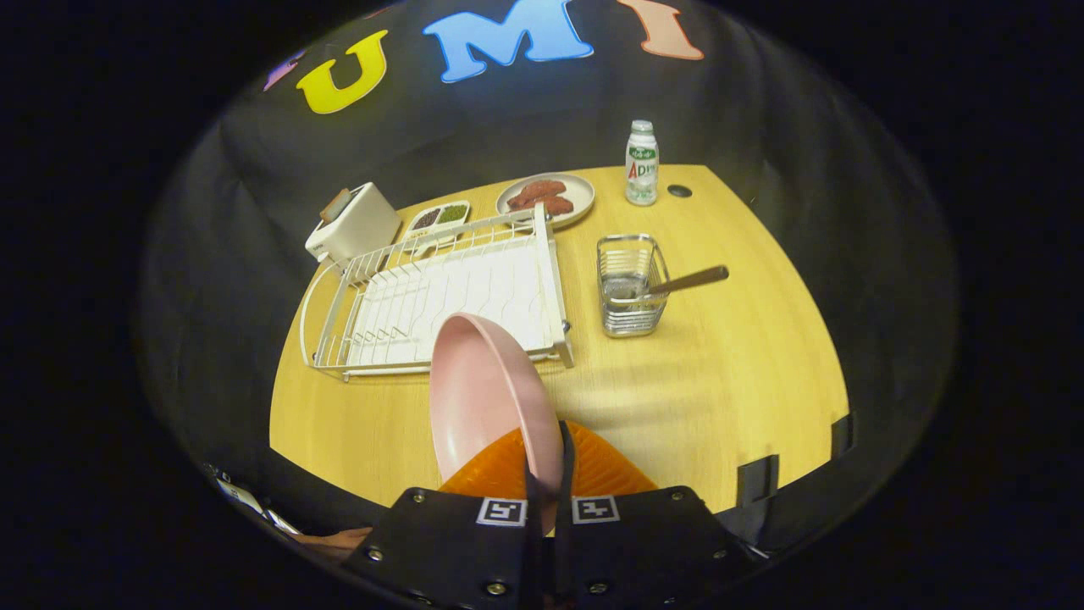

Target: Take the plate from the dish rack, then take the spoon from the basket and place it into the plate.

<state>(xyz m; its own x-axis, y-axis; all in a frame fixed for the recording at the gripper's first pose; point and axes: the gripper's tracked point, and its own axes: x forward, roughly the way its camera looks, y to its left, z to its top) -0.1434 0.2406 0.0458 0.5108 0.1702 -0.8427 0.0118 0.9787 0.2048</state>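
My gripper (pixel 546 462) is shut on the rim of a pink plate (pixel 483 394), which stands on edge between the orange fingers (pixel 500 473) and is held up above the wooden table (pixel 720 381). Beyond the plate lies the white wire dish rack (pixel 440 296), with nothing in its slots. To the right of the rack stands a small metal wire basket (pixel 629 286). A spoon with a brown handle (pixel 690 280) leans out of it toward the right.
At the back of the table sit a white toaster-like box (pixel 356 224), a small divided dish (pixel 439 218), a grey plate with red food (pixel 546 198) and a small white bottle (pixel 641 163). Bare tabletop lies ahead of the fingers, right of the rack.
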